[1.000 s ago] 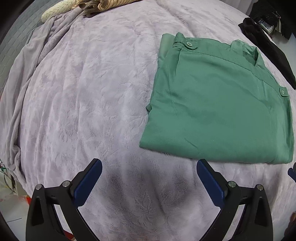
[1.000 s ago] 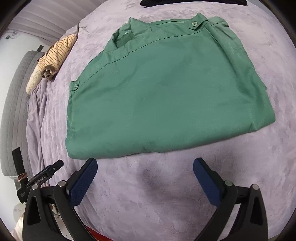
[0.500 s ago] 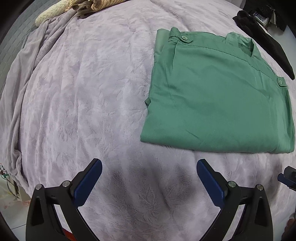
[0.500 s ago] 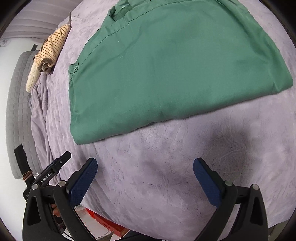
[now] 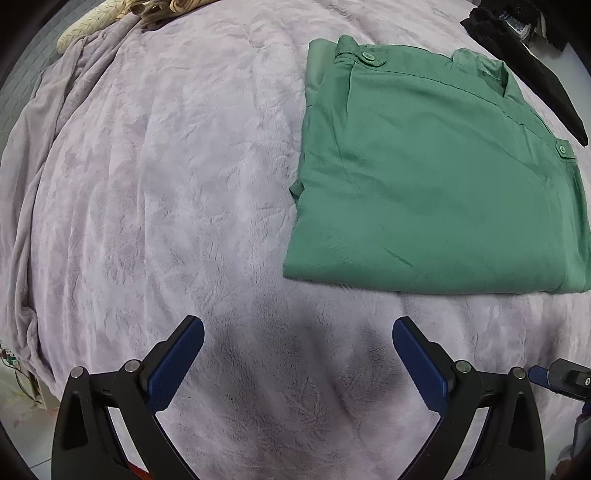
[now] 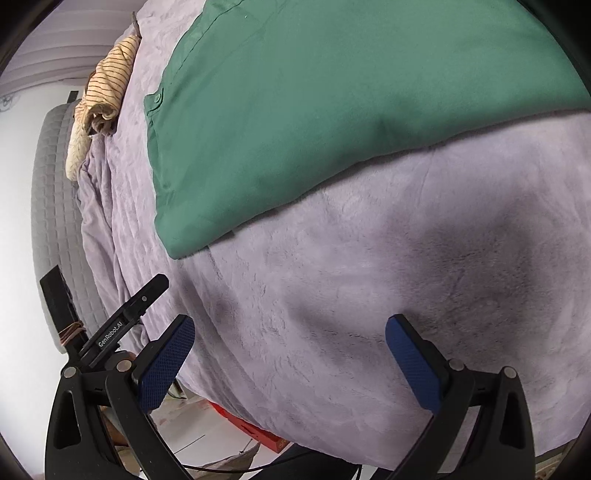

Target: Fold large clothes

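A green shirt (image 5: 432, 177) lies folded into a flat rectangle on the lilac blanket (image 5: 166, 177), collar at the far side. In the right wrist view the same green shirt (image 6: 332, 103) fills the upper half of the frame. My left gripper (image 5: 297, 354) hovers open over bare blanket, short of the shirt's near left corner. My right gripper (image 6: 290, 350) is open too, over the blanket near the bed's front edge, nothing between its fingers. The tip of the right gripper shows at the left wrist view's lower right, and the left gripper's tool shows at the right wrist view's lower left.
A striped beige garment (image 6: 107, 88) lies bunched at the far left of the bed, also seen as striped cloth (image 5: 140, 7). A black garment (image 5: 528, 70) lies past the shirt's far right. A grey quilted headboard (image 6: 51, 206) stands left. A red box (image 6: 255, 432) sits on the floor.
Both grippers have pulled back from the shirt toward the bed's front edge. The right view has tilted and dropped, so floor now shows below the blanket. Both stay open.
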The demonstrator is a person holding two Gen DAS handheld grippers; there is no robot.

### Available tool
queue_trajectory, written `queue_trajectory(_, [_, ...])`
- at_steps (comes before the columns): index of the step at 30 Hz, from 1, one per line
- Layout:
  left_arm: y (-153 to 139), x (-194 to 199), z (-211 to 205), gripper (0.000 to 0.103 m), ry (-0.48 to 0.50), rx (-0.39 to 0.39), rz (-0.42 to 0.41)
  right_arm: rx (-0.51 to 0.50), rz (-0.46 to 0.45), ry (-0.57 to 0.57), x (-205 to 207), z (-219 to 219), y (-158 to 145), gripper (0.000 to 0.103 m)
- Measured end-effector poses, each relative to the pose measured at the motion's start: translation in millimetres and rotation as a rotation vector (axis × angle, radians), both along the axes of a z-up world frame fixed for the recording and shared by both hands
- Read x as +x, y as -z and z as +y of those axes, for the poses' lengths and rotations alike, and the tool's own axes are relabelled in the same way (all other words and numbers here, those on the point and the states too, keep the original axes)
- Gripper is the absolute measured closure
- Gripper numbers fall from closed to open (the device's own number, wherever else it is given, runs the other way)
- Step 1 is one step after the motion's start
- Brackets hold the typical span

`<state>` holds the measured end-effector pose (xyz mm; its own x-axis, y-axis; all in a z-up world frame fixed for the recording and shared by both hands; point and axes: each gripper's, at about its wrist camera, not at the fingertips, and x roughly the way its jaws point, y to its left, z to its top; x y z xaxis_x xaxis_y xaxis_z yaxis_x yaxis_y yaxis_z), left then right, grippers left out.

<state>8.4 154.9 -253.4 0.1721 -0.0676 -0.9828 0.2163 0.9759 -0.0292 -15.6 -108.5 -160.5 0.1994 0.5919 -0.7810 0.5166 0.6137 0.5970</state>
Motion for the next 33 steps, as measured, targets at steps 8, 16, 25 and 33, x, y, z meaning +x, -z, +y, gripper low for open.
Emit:
queue_trajectory(8, [11,3,5,0.001,0.015,0.001,0.012,0.037,0.02,0.007,4,16,16,0.0])
queue_trajectory(16, [16,7,8,0.001,0.023,-0.019,0.019,0.027,0.001,0.017,12,16,15,0.0])
queue_trajectory(25, [25,26,1,0.001,0.025,-0.035,0.004,0.066,-0.115,0.081,31,11,11,0.0])
queue_trajectory(33, [42,46,1,0.001,0.01,-0.068,-0.002,0.088,-0.155,0.095,47,24,20,0.0])
